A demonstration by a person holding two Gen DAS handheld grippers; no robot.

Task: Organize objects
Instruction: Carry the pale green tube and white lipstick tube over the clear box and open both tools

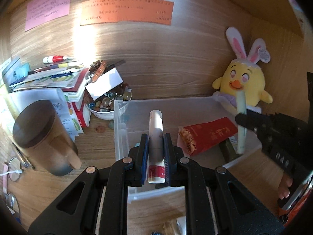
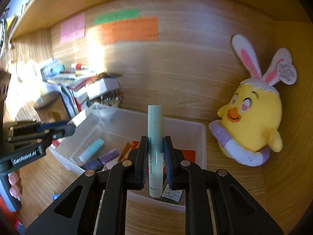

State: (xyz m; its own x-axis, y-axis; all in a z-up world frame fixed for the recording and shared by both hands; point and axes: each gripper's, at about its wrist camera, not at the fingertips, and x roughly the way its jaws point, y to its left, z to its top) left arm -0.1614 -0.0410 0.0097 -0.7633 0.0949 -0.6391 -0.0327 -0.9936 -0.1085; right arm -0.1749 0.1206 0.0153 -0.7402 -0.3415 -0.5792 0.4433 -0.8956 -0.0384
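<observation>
Tubes clamped over the clear bin

Clear plastic bin (image 1: pixel 121 125) sits on the wooden desk (image 1: pixel 97 178), far side against the wood-grain back panel (image 1: pixel 176 58). Largest item beside it: yellow chick plush (image 2: pixel 252 121) with rabbit ears, at the bin's right far corner, leaning on the side wall. Left of the bin, a tan jug with dark lid (image 1: pixel 39 135), then a heap of books and leaflets (image 1: pixel 49 82), then a white bowl of coloured stones (image 1: pixel 105 105) just beside the bin's left far corner. Pink, green and orange notes (image 1: pixel 127 11) stuck on the panel.

Inside the bin: red packet (image 1: pixel 207 135) right of centre; a pale blue tube (image 2: pixel 92 149) and a purple tube (image 2: pixel 106 157) toward the left.

Left gripper (image 1: pixel 156 152), jaws clamped on a white tube with red label (image 1: pixel 156 125), held over the bin's near edge. Right gripper (image 2: pixel 155 152), jaws clamped on a pale green tube (image 2: pixel 155 129), over the bin's near right part. Fingers (image 2: pixel 14 184) of the left hand show on its handle.
</observation>
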